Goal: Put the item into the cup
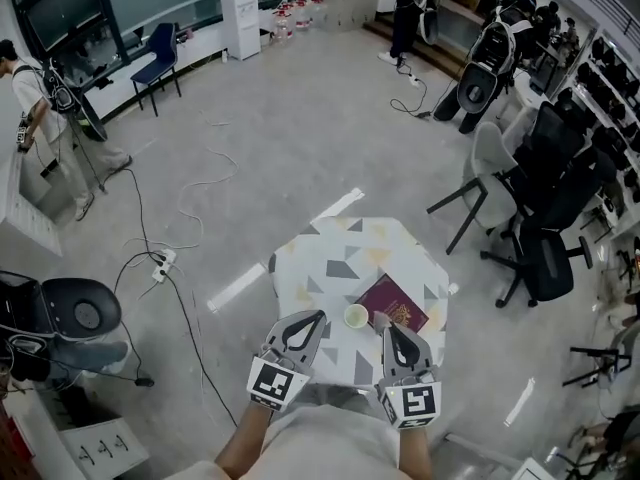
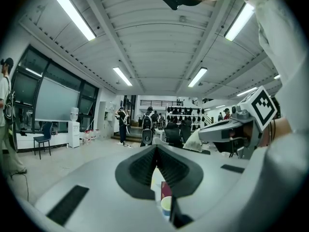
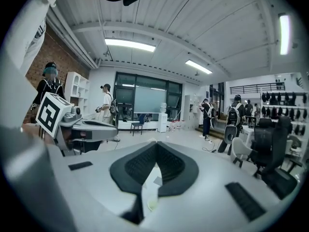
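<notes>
A white paper cup [image 1: 355,316] stands upright on the small patterned table [image 1: 340,253]. A maroon booklet [image 1: 395,304] lies flat just right of it. A small pale thing [image 1: 380,319] sits at the booklet's near corner, too small to make out. My left gripper [image 1: 320,316] hovers at the cup's left with its jaws shut and nothing in them. My right gripper [image 1: 388,329] is just right of the cup, also shut and empty. In the left gripper view the cup [image 2: 166,207] and booklet [image 2: 165,189] show below the shut gripper [image 2: 157,148]. The right gripper [image 3: 155,145] is shut too.
The table is small, its edges close on every side. Black office chairs [image 1: 545,238] stand to the right. Cables and a power strip [image 1: 160,263] lie on the floor to the left. People stand far off at the room's edges.
</notes>
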`<state>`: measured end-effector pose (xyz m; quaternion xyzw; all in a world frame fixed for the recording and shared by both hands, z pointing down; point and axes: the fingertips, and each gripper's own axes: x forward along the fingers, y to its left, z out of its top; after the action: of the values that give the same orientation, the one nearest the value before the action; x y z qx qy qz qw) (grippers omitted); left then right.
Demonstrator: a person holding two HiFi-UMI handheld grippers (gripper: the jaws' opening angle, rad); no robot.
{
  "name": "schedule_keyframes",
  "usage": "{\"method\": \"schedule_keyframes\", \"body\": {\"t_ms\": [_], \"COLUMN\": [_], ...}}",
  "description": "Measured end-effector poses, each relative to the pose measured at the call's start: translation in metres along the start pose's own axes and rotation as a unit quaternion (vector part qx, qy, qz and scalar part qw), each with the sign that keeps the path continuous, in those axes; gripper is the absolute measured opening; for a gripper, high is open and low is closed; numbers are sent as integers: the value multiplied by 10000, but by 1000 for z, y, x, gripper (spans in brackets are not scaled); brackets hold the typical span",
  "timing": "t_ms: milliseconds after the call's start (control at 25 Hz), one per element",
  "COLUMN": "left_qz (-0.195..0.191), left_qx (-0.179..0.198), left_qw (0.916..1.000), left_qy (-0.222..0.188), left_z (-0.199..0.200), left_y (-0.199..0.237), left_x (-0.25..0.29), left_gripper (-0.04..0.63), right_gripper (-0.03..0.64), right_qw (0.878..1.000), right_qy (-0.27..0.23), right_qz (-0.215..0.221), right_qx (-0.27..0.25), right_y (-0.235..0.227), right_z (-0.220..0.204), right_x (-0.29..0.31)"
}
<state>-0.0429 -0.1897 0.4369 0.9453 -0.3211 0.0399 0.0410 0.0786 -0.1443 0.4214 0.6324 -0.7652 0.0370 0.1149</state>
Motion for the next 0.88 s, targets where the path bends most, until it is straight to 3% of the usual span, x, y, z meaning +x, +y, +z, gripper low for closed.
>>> {"method": "schedule_keyframes", "body": {"t_ms": [320,880], "left_qz": [157,626], "left_qx": [54,-257], "left_qw": [9996,9943], "left_qy": [224,821], "left_z": [-15,-68], "left_y": [6,-15], "left_x": [14,47], "left_gripper": [12,12], "right_gripper": [6,6], "right_qw": [9993,9917], "right_qy": [214,629], "right_qz": [262,1078], "right_qx": [135,311], "right_y": [-13,-34], "right_z": [-27,-84], "right_x": [20,47]}}
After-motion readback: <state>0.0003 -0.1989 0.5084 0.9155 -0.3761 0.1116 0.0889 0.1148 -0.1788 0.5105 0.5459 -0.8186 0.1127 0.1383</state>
